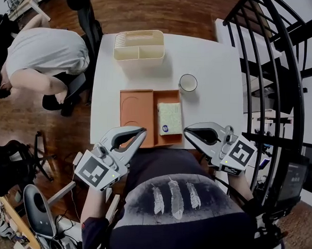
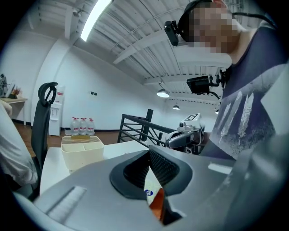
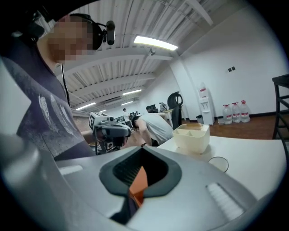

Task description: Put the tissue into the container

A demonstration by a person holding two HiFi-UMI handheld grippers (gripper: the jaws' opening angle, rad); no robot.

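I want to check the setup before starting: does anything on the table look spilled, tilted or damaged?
Nothing stands out. The tissue pack lies flat in the right compartment of the orange tray. The cream container and the cup stand upright beyond it, apart from each other.

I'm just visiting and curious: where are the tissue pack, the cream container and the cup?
tissue pack (image 1: 170, 118): head view, its top face.
container (image 1: 139, 55): head view, its front wall.
cup (image 1: 188, 82): head view, its inside.
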